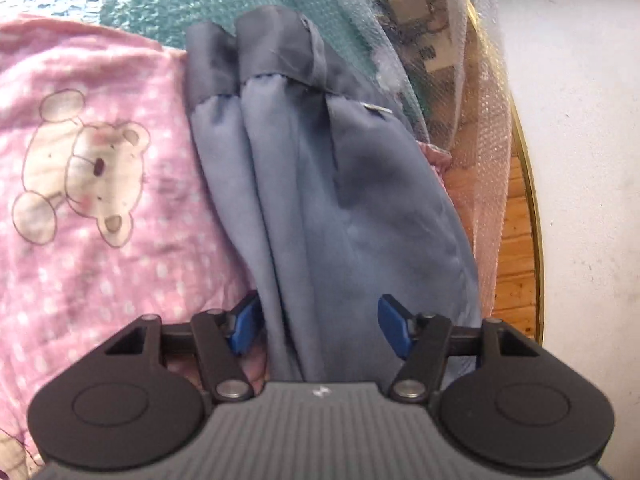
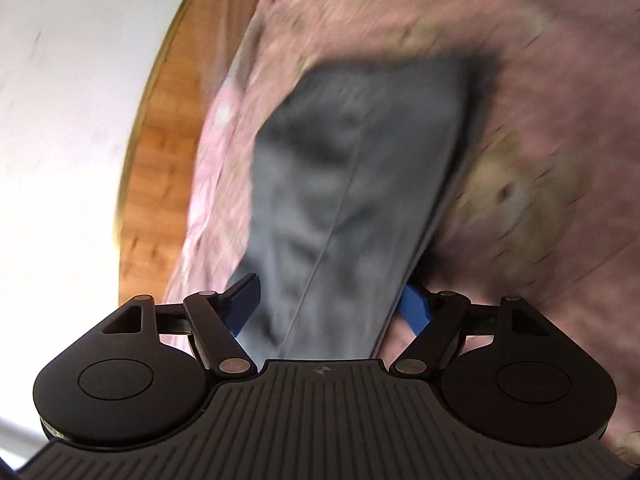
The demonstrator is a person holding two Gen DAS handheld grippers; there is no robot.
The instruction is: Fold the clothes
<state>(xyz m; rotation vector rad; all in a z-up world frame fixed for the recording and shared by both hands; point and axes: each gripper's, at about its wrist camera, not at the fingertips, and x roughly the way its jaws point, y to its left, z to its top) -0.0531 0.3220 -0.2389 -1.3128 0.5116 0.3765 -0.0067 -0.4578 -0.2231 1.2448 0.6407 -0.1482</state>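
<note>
A grey-blue garment (image 1: 320, 184) lies folded lengthwise on a pink bear-print blanket (image 1: 88, 184); its gathered waistband (image 1: 276, 48) points away. My left gripper (image 1: 320, 326) is open, its blue fingertips (image 1: 394, 326) straddling the near end of the garment. In the blurred right wrist view the same garment (image 2: 352, 184) runs away between the blue fingertips (image 2: 416, 308) of my right gripper (image 2: 330, 306), which is open and astride the cloth.
Bubble wrap (image 1: 472, 92) covers boxes at the back right. The blanket lies on a round wooden table with a brass rim (image 1: 534, 216), which also shows in the right wrist view (image 2: 128, 184). Pale floor (image 1: 592, 160) lies beyond the rim.
</note>
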